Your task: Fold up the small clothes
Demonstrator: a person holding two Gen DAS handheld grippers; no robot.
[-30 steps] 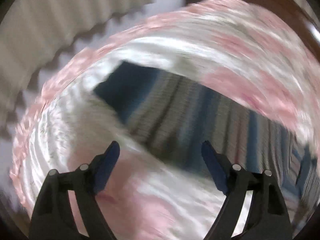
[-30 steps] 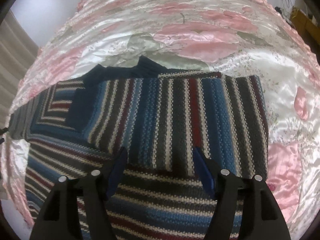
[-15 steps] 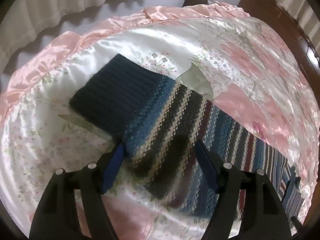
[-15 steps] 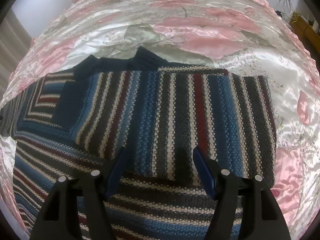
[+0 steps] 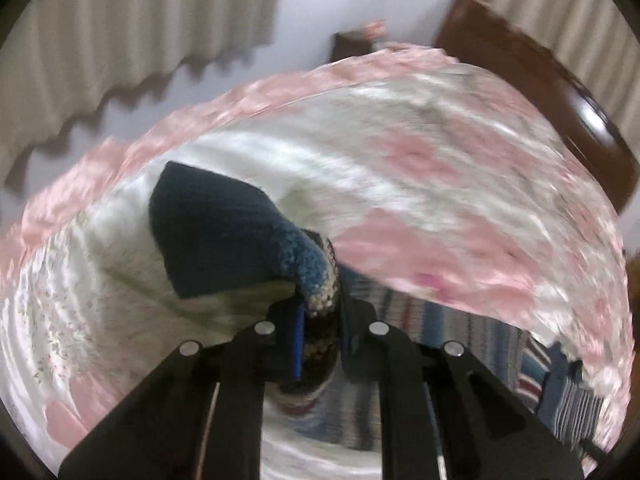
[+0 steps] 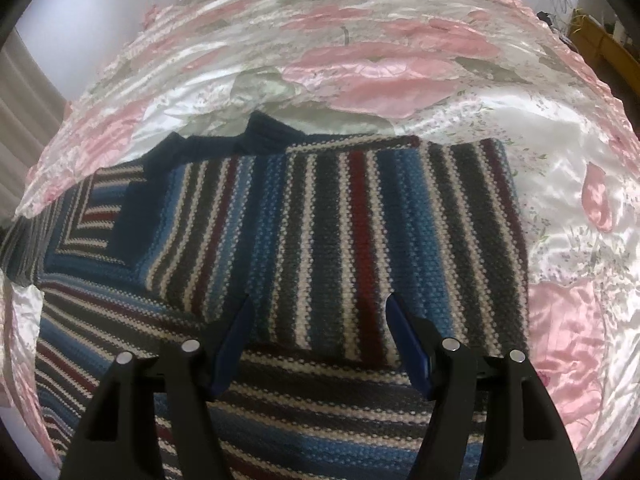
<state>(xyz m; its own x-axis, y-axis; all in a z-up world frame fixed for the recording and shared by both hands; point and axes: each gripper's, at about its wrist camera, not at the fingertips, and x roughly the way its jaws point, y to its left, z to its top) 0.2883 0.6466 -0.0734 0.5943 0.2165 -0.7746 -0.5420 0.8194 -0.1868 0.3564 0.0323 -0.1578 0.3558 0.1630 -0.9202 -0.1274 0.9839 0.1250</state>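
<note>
Left gripper (image 5: 320, 326): black two-finger tool with blue pads, jaws narrowed and pinching the sleeve (image 5: 224, 236) of the striped knitted sweater (image 6: 320, 240), lifted clear of the bed; view motion-blurred. Sleeve ends in a plain navy ribbed cuff that hangs forward.

Right gripper (image 6: 320, 340): jaws wide apart, hovering over the sweater's folded body, gripping nothing.

Sweater: chunky knit with blue, grey, cream and maroon stripes, lying flat on the glossy pink-and-white floral satin bedspread (image 6: 400, 80).

Beige pleated curtain (image 5: 140, 28); dark wooden headboard (image 5: 532, 92).
</note>
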